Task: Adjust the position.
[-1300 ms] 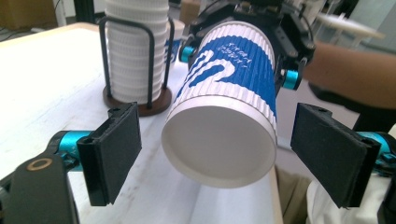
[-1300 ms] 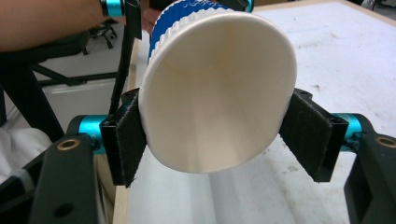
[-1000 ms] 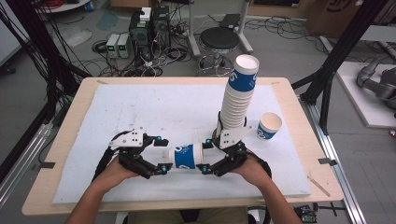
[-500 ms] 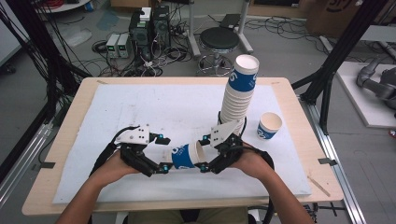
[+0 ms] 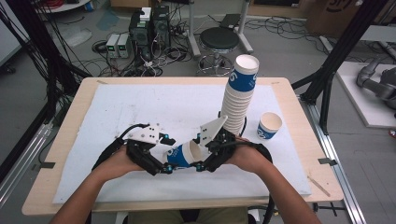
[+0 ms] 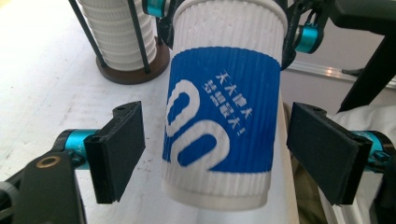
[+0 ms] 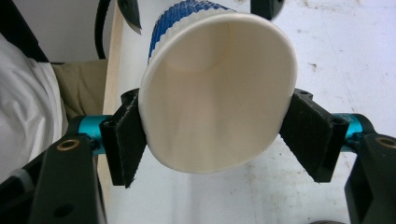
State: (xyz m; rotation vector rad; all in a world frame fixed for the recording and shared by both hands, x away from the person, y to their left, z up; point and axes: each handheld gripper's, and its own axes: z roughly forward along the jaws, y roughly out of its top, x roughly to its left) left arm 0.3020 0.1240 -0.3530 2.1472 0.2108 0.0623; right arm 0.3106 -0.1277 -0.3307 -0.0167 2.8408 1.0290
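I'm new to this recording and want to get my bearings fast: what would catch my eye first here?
First, the blue-and-white paper cup held on its side between the two grippers near the table's front edge: the right gripper squeezes its rim oval, while the left gripper has been closing around its base, pads not yet touching. Next, the tall leaning stack of cups in a holder toward the right, with a single cup upright just right of it.

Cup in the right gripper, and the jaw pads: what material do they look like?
Cup: paper by the look. Its ribbed white outer wall with a blue printed band suggests corrugated paper, the inside is smooth and matte, the mouth is squeezed oval.
Pads: black and matte with fine layered lines, likely printed plastic, though rubber facing cannot be ruled out.
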